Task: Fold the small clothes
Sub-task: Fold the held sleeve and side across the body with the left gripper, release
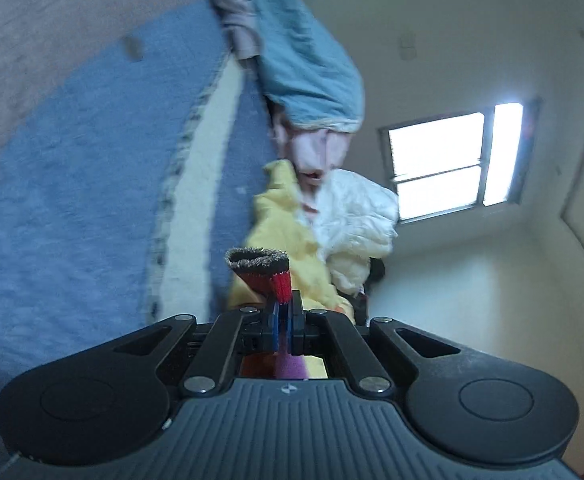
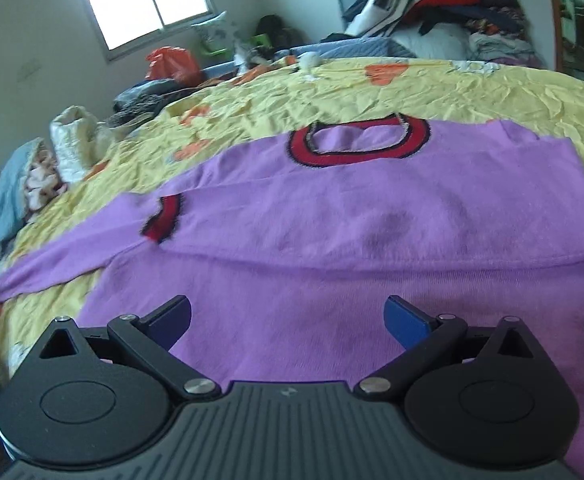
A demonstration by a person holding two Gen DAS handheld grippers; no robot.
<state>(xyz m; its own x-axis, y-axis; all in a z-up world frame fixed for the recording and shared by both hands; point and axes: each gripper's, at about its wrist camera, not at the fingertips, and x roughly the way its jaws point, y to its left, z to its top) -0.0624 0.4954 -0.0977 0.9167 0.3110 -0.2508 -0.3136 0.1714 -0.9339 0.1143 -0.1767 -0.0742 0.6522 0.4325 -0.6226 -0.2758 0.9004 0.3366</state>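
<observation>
Your left tool (image 1: 284,320) is pinched tight on a red cuff (image 1: 270,276) with a dark fuzzy edge, which sticks up just past the fingertips; purple cloth shows under the tool body. Beyond that tool, blurred, are a yellow garment (image 1: 288,248), a white one (image 1: 355,216) and a blue one (image 1: 311,60), with a window (image 1: 455,160) off to its right. Your right tool (image 2: 288,320) has its fingers spread wide, holding nothing, low over the purple sweater (image 2: 371,216). The sweater lies flat on the yellow sheet (image 2: 491,92) of the bed, directly ahead of and beneath that tool, its red collar (image 2: 355,140) at the far end and a second red cuff (image 2: 164,220) ahead to the left, folded onto the body.
</observation>
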